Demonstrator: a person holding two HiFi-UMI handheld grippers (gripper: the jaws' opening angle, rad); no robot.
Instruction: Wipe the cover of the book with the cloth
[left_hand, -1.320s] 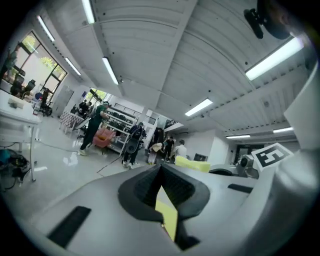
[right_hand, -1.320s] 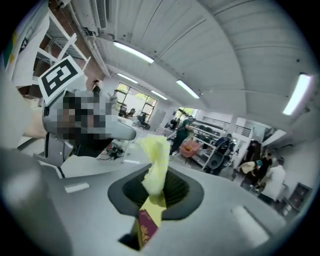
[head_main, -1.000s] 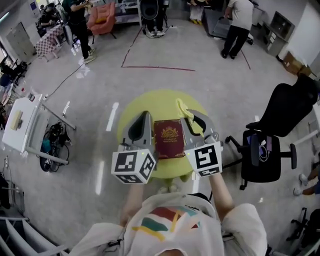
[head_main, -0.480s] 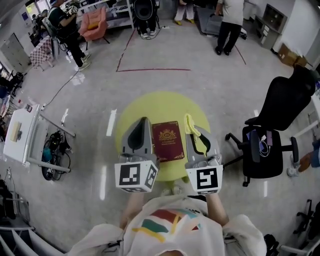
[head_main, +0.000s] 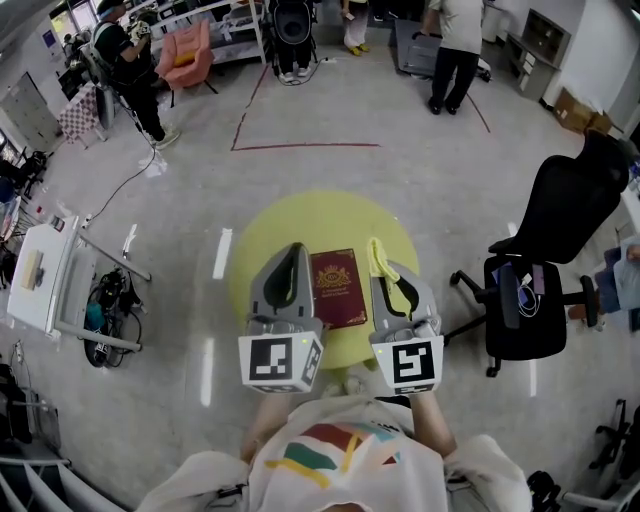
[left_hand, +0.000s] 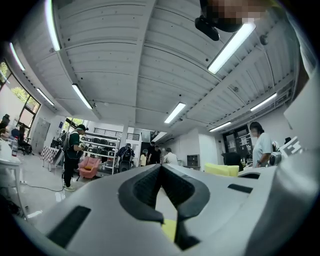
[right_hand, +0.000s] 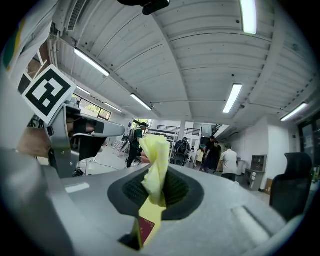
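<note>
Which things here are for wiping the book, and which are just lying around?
For the job:
- book
- yellow cloth, pinched in the right tool
- yellow table under the book

Just lying about:
- black office chair
- pink armchair
- white cart

Round yellow table (head_main: 252, 252) at centre. Black office chair (head_main: 555, 250) at 3 o'clock, apart from table. Red tape lines (head_main: 300, 146) on floor at 12. Pink armchair (head_main: 188, 42), dark-clothed person (head_main: 125, 60) at 11. Light-shirted person (head_main: 452, 40) at 1. White stand (head_main: 40, 262) at 9.
</note>
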